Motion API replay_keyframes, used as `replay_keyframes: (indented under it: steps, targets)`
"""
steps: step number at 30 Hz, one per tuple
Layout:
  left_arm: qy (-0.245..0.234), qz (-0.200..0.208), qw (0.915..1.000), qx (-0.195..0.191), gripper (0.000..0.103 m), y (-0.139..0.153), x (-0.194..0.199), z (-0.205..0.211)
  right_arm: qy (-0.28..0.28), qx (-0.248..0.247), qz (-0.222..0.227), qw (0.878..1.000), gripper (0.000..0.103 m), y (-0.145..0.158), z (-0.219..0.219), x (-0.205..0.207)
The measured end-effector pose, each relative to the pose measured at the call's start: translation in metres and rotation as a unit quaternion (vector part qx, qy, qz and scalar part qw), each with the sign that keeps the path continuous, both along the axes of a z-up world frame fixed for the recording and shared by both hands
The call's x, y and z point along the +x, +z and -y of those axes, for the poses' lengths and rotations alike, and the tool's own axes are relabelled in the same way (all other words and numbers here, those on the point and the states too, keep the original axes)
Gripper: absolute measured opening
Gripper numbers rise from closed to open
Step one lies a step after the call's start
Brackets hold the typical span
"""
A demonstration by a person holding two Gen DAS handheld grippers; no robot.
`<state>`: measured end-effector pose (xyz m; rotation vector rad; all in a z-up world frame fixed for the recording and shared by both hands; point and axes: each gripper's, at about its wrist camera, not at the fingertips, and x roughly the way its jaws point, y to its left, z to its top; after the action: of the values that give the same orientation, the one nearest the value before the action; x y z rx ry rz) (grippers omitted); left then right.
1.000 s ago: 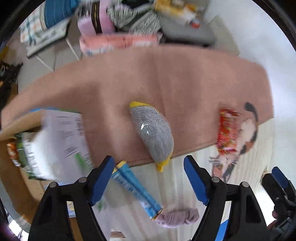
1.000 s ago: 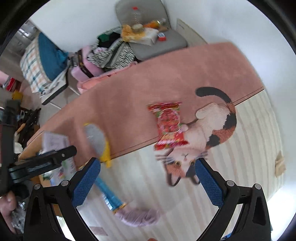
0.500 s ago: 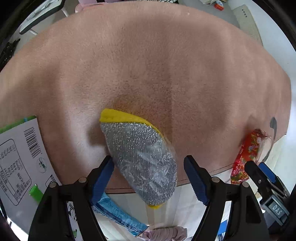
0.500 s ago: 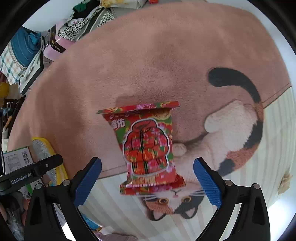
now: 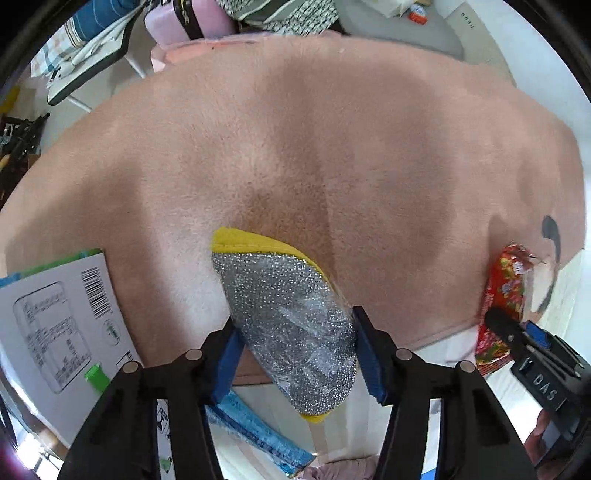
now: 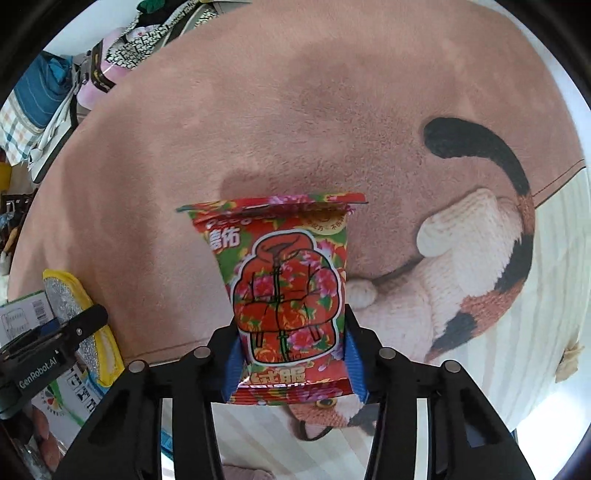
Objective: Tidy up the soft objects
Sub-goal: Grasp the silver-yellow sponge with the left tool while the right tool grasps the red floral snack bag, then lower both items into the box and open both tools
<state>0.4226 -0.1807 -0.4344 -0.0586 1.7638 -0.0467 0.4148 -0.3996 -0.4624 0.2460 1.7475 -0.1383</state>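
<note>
A silver-and-yellow scouring sponge point(image 5: 291, 325) in clear wrap lies on the pink rug; my left gripper point(image 5: 297, 358) is shut on its near end. A red flowered packet point(image 6: 288, 295) with a jacket picture sits between the blue pads of my right gripper point(image 6: 291, 369), which is shut on its lower part. The sponge also shows in the right wrist view point(image 6: 79, 325) at the left, with the left gripper on it. The red packet shows in the left wrist view point(image 5: 504, 295) at the right, with the right gripper beside it.
A pink rug point(image 5: 332, 147) with a calico cat picture point(image 6: 472, 277) covers the floor. A white printed box point(image 5: 59, 332) lies at the left. A blue packet point(image 5: 258, 432) and a mauve cloth point(image 5: 343, 470) lie near me. Clothes and bags point(image 5: 184, 22) are piled at the far edge.
Both grippers came down toward the rug and closed, the left on the sponge and the right on the red packet.
</note>
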Motion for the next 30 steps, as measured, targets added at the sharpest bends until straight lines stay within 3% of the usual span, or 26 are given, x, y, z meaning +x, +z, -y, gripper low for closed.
replay_keyframes:
  steps: [5,10,13,18,24,30]
  targets:
    - [0.002,0.047,0.9985,-0.027,0.053,0.047,-0.027,-0.009,0.016,0.010,0.031,0.999,0.047,0.032,-0.023,-0.019]
    - [0.008,0.092,0.9934,-0.068,0.053,0.107,-0.049,-0.053,0.041,0.038,0.077,0.996,0.047,0.084,-0.064,-0.052]
    - [0.023,0.113,0.9903,-0.078,0.053,0.141,-0.065,-0.107,0.063,0.062,0.104,0.991,0.047,0.118,-0.106,-0.076]
    - [0.063,0.125,0.9871,-0.077,0.053,0.170,-0.105,-0.208,0.115,0.106,0.134,0.979,0.047,0.175,-0.200,-0.105]
    - [0.104,0.100,0.9885,-0.044,0.053,0.162,-0.144,-0.306,0.178,0.153,0.126,0.964,0.047,0.185,-0.331,-0.150]
    - [0.118,0.049,0.9908,-0.044,0.053,0.118,-0.141,-0.364,0.203,0.151,0.080,0.964,0.047,0.142,-0.431,-0.165]
